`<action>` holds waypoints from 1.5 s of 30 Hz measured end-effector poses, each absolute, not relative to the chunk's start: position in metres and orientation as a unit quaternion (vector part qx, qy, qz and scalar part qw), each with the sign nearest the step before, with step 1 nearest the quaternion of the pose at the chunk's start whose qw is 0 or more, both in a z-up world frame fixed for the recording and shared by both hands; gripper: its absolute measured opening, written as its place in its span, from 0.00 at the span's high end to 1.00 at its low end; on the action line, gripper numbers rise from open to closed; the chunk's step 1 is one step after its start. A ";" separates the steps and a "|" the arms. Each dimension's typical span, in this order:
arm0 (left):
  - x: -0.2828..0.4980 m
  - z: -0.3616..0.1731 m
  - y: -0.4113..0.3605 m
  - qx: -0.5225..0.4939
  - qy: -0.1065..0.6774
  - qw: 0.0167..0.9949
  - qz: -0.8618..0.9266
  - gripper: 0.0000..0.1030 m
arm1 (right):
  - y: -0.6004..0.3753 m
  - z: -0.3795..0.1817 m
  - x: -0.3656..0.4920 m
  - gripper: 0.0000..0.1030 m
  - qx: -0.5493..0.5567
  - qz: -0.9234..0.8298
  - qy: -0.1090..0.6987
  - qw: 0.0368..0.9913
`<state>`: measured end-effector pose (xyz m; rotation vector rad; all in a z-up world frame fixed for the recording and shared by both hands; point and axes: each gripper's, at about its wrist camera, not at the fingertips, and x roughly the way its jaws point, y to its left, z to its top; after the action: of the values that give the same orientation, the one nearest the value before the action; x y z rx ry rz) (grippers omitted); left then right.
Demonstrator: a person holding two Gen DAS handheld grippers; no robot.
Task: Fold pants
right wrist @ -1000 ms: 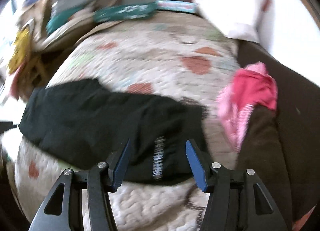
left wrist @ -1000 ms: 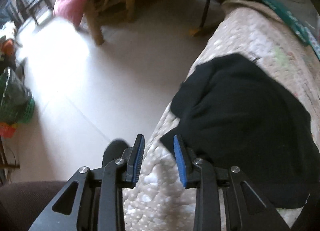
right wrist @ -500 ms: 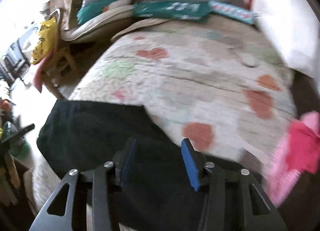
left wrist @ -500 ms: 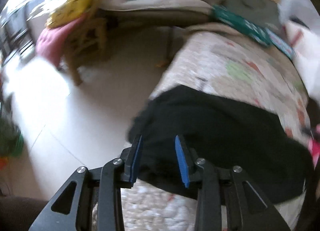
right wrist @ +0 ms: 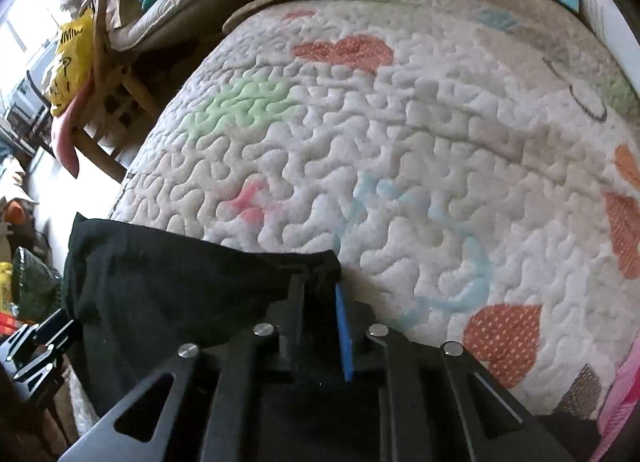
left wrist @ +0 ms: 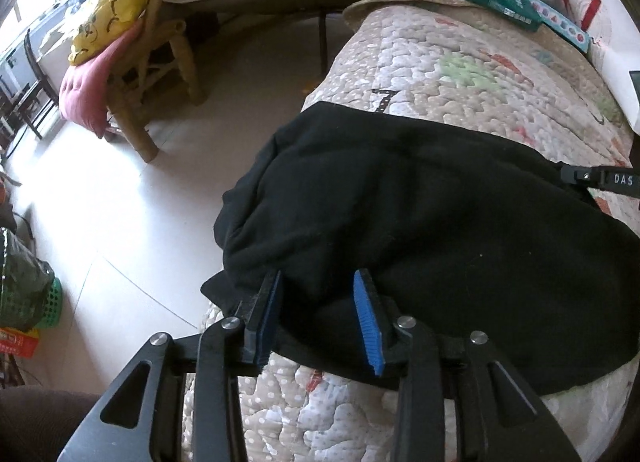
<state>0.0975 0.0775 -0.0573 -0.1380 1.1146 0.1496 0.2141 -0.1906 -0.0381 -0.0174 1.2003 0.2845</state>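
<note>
Lying across the quilted bed [left wrist: 452, 74], near its edge by the floor [left wrist: 120, 222]: black pants [left wrist: 420, 214], bunched at the left end and partly hanging over that edge

Hovering low at the near left hem, the left tongs [left wrist: 316, 302], partly spread and having just been opening a little; cloth lying between the blue pads [left wrist: 366, 314] but not pinched, so nothing held there yet

Pinching the far right corner of the pants [right wrist: 172, 290], the right tongs [right wrist: 320, 302], having just been closing, now nearly together on a small fold of black cloth against the quilt [right wrist: 400, 142]

Risking, by the look of it, a slip on the right: only a thin tip of fabric caught, likely pulling free once lifted or dragged

Risking also, on the left, grabbing one layer only of the bunched end, leaving the fold crooked

Possibly snagging the quilt together with the cloth, since both tongs are working right at the surface

Possibly sliding toward the floor too, with the left end already hanging over the edge
</note>
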 end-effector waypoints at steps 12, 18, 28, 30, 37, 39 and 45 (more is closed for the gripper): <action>0.098 -0.060 0.081 -0.070 0.529 0.841 0.084 0.56 | -0.197 -0.027 0.273 0.99 -0.014 0.058 0.537 0.842; 0.096 -0.056 0.089 -0.104 0.529 0.838 0.083 0.56 | -0.211 -0.007 0.240 0.97 0.001 0.085 0.543 0.835; 0.079 -0.043 0.161 -0.221 0.489 0.830 0.151 0.56 | -0.175 -0.042 0.220 0.98 0.031 0.120 0.586 0.801; 0.072 -0.046 0.184 -0.262 0.485 0.816 0.171 0.56 | -0.176 -0.031 0.232 0.97 0.041 0.084 0.567 0.818; 0.051 -0.061 0.224 -0.379 0.487 0.761 0.199 0.56 | -0.134 0.009 0.232 0.93 0.049 0.156 0.541 0.825; 0.053 -0.065 0.222 -0.414 0.488 0.745 0.189 0.56 | -0.104 0.010 0.229 0.81 0.037 0.209 0.550 0.808; 0.053 -0.098 0.204 -0.475 0.506 0.706 0.139 0.56 | -0.019 0.005 0.226 0.35 -0.020 0.291 0.559 0.776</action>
<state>0.0526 0.2044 -0.0980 -1.0558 1.1251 0.3079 0.2260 -0.0190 0.0045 -0.0432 1.2098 0.6304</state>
